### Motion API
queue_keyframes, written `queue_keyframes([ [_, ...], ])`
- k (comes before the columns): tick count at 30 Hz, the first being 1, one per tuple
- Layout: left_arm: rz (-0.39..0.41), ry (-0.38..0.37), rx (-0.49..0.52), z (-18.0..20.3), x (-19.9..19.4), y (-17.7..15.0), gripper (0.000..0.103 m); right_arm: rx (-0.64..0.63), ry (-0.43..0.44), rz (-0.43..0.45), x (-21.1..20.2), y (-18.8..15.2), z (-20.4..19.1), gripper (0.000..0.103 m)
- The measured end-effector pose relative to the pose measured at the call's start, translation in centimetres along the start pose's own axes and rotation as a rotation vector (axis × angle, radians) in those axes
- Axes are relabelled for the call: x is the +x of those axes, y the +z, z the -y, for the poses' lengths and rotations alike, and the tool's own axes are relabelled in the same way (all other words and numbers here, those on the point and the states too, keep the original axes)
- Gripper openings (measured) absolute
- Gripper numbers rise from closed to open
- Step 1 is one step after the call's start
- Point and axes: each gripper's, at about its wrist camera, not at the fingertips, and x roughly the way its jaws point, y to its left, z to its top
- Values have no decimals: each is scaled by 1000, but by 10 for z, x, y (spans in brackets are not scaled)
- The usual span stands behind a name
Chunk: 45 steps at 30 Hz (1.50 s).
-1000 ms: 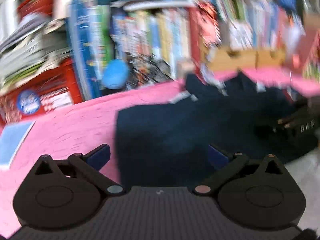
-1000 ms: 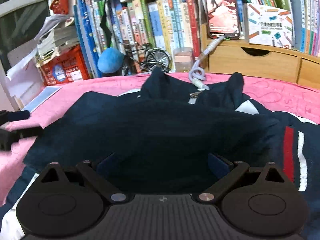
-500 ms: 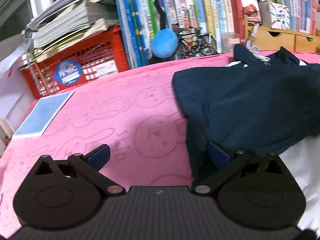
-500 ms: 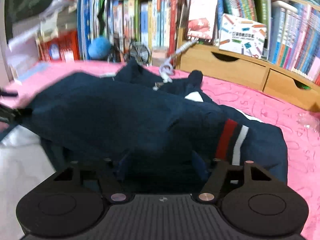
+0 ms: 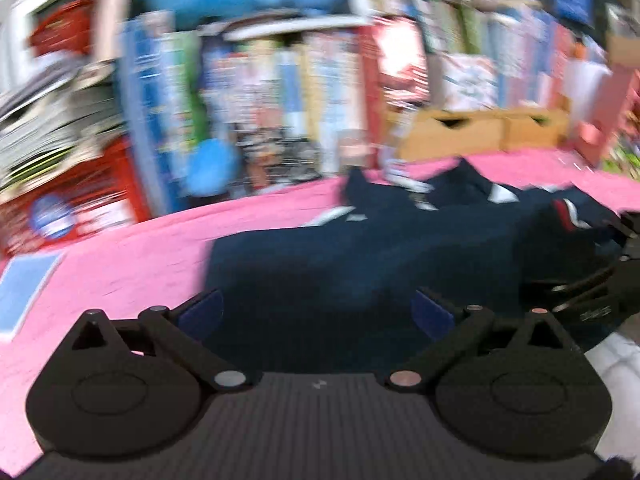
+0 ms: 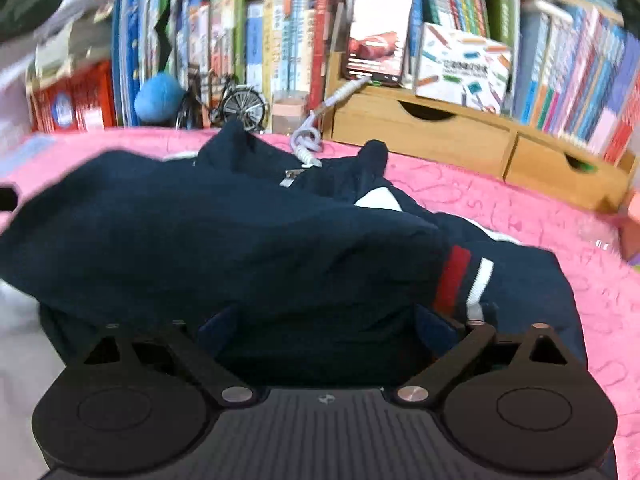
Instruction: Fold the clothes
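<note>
Swung back over the navy jacket (image 5: 360, 264), the left tool (image 5: 316, 312) is seen spread wide, nothing gripped.
Soft, rumpled cloth is draped on the pink tabletop (image 6: 520, 208); right tool (image 6: 326, 328) fully parted, fabric bunched between.

This is looking like a bedroom or study at home. Rows of colourful upright books (image 6: 280, 40) are filling the far shelves. A small model bicycle (image 6: 236, 102) and a round blue soft ball (image 6: 158, 96) are sitting in front of them. Light wooden drawers (image 6: 460, 132) are standing at the far right. A pink blanket with bunny drawings (image 6: 540, 220) is covering the near surface.
</note>
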Motion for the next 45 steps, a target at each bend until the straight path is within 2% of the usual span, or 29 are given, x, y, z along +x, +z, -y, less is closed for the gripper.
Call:
queue_keyframes([
  [1,-9,-9,25,12,9,2,102,-1,-2,5,0,-2,0,101],
  [5,-79,64,138,33,43,-12,103,10,15,9,0,-5,3,103],
  [6,-57,44,127,27,42,-17,103,8,16,10,0,-5,3,103],
  [8,-77,21,52,8,39,-21,103,2,21,11,-1,-6,2,103],
  [10,-93,2,24,-7,35,-27,103,-6,41,15,-3,-6,1,103],
  [13,-82,13,42,-17,26,-34,103,-34,83,21,-5,-5,-3,103],
  [18,-105,-48,-70,-34,14,-41,103,-37,124,17,-5,-5,-3,103],
  [24,-22,-165,-298,-74,-6,-35,103,-23,126,13,-3,-5,-1,103],
  [26,-48,-42,-250,-75,2,-34,103,-23,121,15,-2,-5,-1,103],
  [28,-120,132,-110,-68,20,-42,103,-20,92,16,-3,-5,0,103],
  [30,-84,186,-56,-73,20,-54,103,-23,17,14,-6,-7,6,103],
  [32,-105,186,-114,-88,17,-56,103,16,-70,-2,-7,-10,28,103],
  [33,-113,188,-134,-94,16,-57,103,65,-68,-21,-6,-12,43,103],
  [34,-120,198,-143,-99,14,-57,103,135,-44,-43,-6,-14,61,103],
  [37,-146,184,-193,-113,6,-50,103,215,-9,-38,-15,-16,82,102],
  [39,-106,187,-233,-118,0,-38,103,274,20,8,-27,-13,88,102],
  [41,-49,155,-264,-116,1,-21,103,323,56,59,-34,-5,88,103],
  [43,-18,110,-241,-100,12,-5,103,340,94,94,-33,7,82,103],
  [45,-21,110,-166,-78,31,3,103,285,74,83,-21,21,65,103],
])
